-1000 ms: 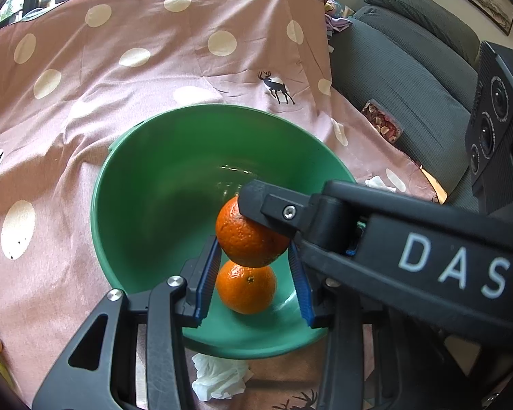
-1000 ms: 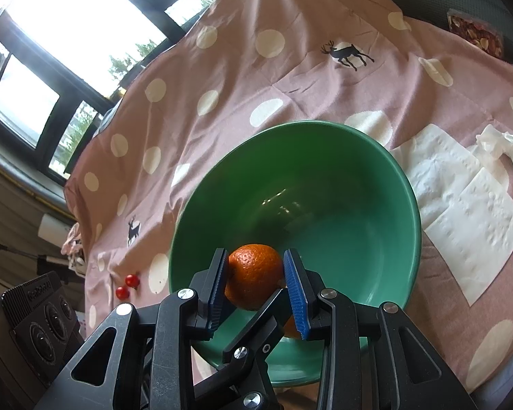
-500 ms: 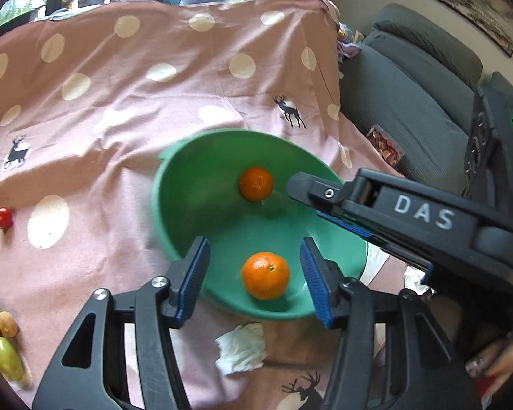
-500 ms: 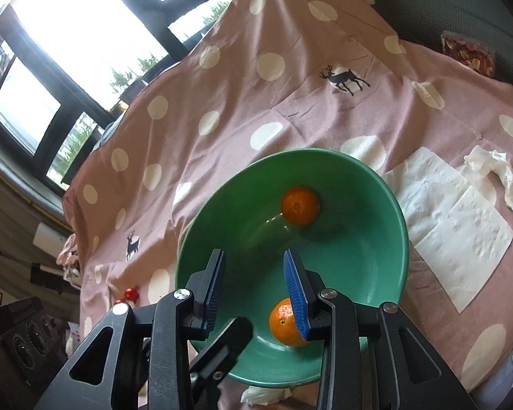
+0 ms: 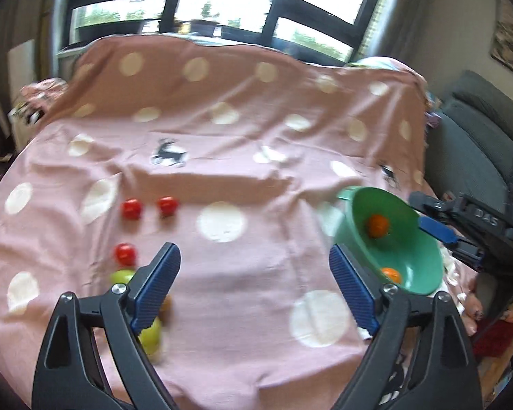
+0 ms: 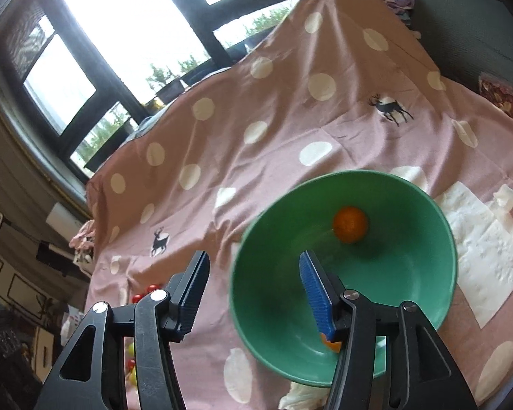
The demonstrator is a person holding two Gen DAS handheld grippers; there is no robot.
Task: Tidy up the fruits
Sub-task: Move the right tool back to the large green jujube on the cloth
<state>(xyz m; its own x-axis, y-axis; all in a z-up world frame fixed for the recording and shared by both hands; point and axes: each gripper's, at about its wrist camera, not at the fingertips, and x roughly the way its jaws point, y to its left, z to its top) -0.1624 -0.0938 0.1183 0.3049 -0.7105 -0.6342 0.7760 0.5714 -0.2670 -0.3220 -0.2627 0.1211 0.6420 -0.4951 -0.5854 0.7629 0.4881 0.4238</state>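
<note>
A green bowl (image 6: 410, 294) (image 5: 410, 266) sits on the pink dotted cloth and holds two oranges: one (image 6: 350, 223) (image 5: 377, 224) on the far inner side, the other (image 5: 390, 274) (image 6: 331, 344) near the front rim, mostly hidden behind my right fingertip. My right gripper (image 6: 253, 285) is open and empty, above the bowl's left rim. My left gripper (image 5: 254, 278) is open and empty, over bare cloth left of the bowl. Three red tomatoes (image 5: 132, 209) (image 5: 168, 205) (image 5: 125, 253) and green fruits (image 5: 121, 276) (image 5: 152, 336) lie by its left finger.
White paper napkins (image 6: 485, 259) lie right of the bowl, a crumpled tissue (image 6: 301, 398) in front of it. A grey sofa (image 5: 475, 147) stands at the right. Windows run along the back. The right gripper's body (image 5: 472, 229) shows in the left wrist view.
The right gripper opened and let go of its orange, which now lies in the bowl. Both grippers pulled back; the left one swung left toward the tomatoes and opened wider.
</note>
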